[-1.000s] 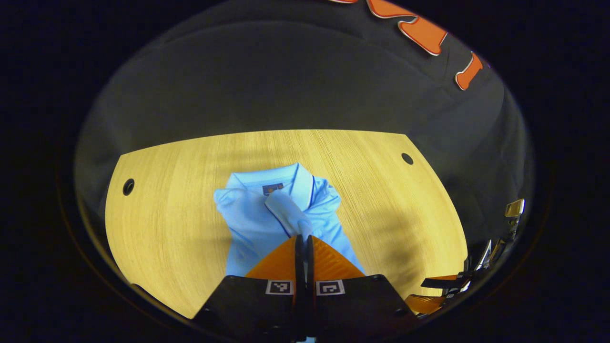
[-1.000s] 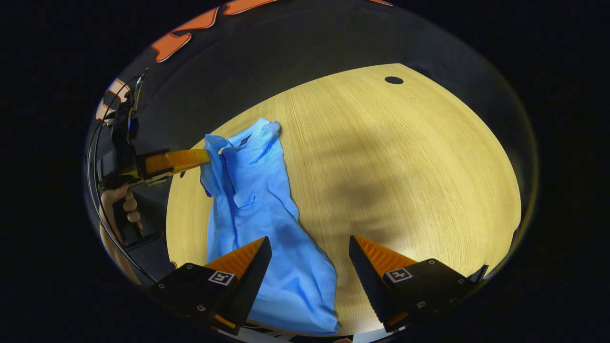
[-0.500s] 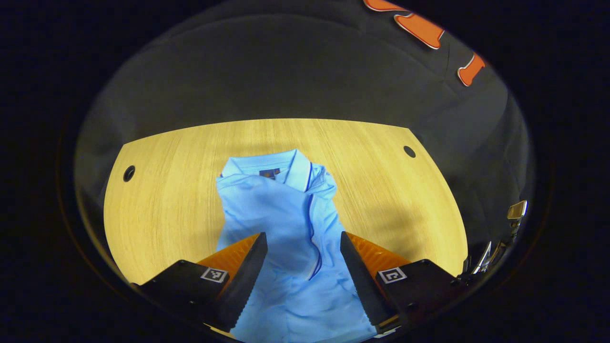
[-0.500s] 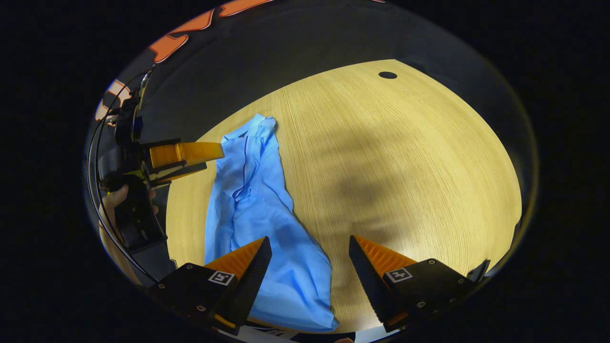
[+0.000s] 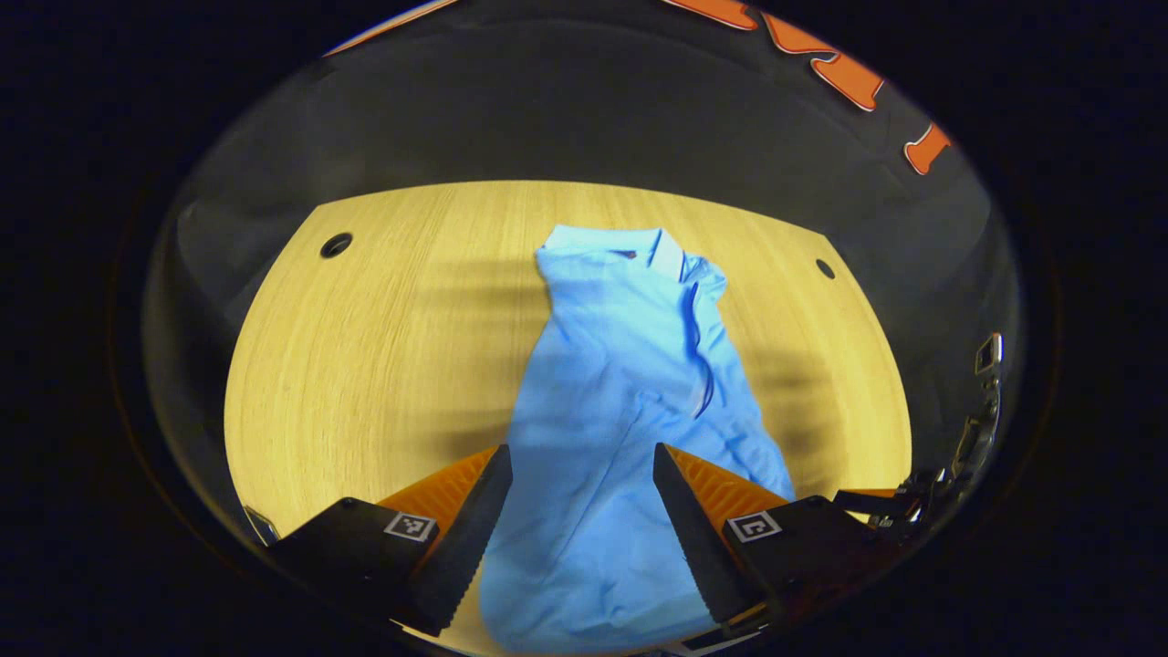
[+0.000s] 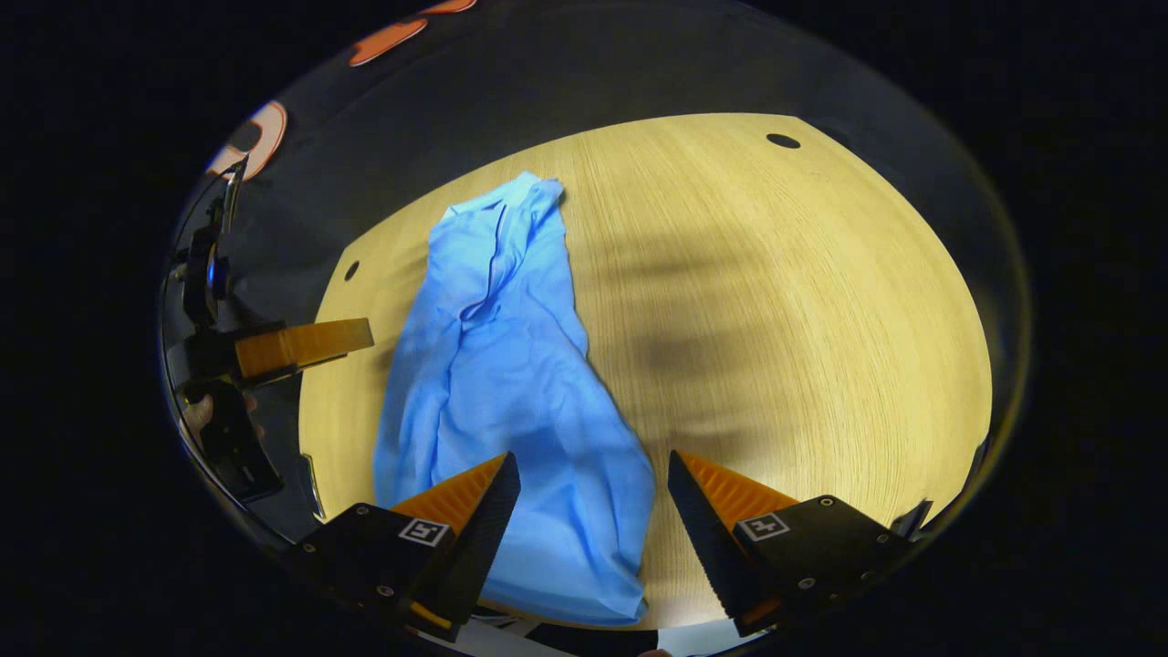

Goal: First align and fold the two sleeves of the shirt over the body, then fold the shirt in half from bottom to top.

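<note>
Pale wooden tabletop w/ small dark round holes near its far corners, black cloth wall behind. On it lay the light blue polo shirt, collar at the far end, hem toward the person, narrowed into a long strip w/ wrinkles along the right side.

Left gripper hung above the shirt's lower half, jaws spread wide, nothing between them; cloth visible in the gap but not touched by either finger as far as I could tell. Right gripper likewise, jaws apart & empty, over the hem end of the shirt. In the right gripper view the left gripper also showed off the table's left edge, a hand partly seen below it (too dark to say more).

Progress, my read: both sleeves looked folded in over the body, since no sleeve stuck out to either side & a dark-trimmed edge lay on the chest. So step 1 appeared done, though alignment was rough, not crisp. Left to do: bottom-to-top fold. Hem not yet gripped by either claw; both seemed placed to go for the bottom corners next. Risk: loose sleeve layers could slip when the hem lifts.
</note>
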A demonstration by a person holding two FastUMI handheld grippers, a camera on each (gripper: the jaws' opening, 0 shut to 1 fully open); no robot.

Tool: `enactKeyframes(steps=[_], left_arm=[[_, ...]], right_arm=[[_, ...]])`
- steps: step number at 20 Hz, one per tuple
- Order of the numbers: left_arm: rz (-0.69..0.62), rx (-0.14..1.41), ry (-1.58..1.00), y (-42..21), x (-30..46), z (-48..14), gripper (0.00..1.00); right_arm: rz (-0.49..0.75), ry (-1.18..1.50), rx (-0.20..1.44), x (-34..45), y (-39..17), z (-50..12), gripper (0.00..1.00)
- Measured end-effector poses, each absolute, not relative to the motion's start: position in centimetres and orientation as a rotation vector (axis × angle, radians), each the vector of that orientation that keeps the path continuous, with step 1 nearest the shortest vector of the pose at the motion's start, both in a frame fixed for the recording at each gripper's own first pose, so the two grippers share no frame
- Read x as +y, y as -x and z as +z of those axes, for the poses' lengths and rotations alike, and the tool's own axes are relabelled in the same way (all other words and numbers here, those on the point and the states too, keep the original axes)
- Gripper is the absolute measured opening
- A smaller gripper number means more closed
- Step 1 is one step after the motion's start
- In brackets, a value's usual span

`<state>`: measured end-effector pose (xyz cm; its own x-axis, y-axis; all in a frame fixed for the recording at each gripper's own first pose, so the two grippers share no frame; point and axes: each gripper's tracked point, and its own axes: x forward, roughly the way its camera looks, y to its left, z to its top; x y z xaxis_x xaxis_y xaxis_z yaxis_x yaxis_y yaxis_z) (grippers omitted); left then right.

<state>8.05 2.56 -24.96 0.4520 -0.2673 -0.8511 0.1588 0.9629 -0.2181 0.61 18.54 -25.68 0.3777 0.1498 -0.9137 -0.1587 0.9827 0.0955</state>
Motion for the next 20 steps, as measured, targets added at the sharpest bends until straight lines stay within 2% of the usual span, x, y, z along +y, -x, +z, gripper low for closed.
enactKeyframes(steps=[6,10,17,20], left_arm=[[-0.220,1.174,0.074,1.9,8.1,-28.4,1.00],[-0.227,1.250,0.098,7.7,8.6,-30.1,1.00],[-0.224,1.322,0.032,13.3,9.3,-33.1,1.00],[-0.216,1.346,0.009,14.1,9.3,-34.1,1.00]], right_arm=[[0.205,0.116,1.241,18.6,4.1,-27.5,0.99],[0.205,0.183,1.294,17.9,7.7,-28.2,0.99],[0.215,0.279,1.386,18.0,13.1,-30.5,0.99],[0.199,0.299,1.392,18.0,13.5,-31.3,0.99]])
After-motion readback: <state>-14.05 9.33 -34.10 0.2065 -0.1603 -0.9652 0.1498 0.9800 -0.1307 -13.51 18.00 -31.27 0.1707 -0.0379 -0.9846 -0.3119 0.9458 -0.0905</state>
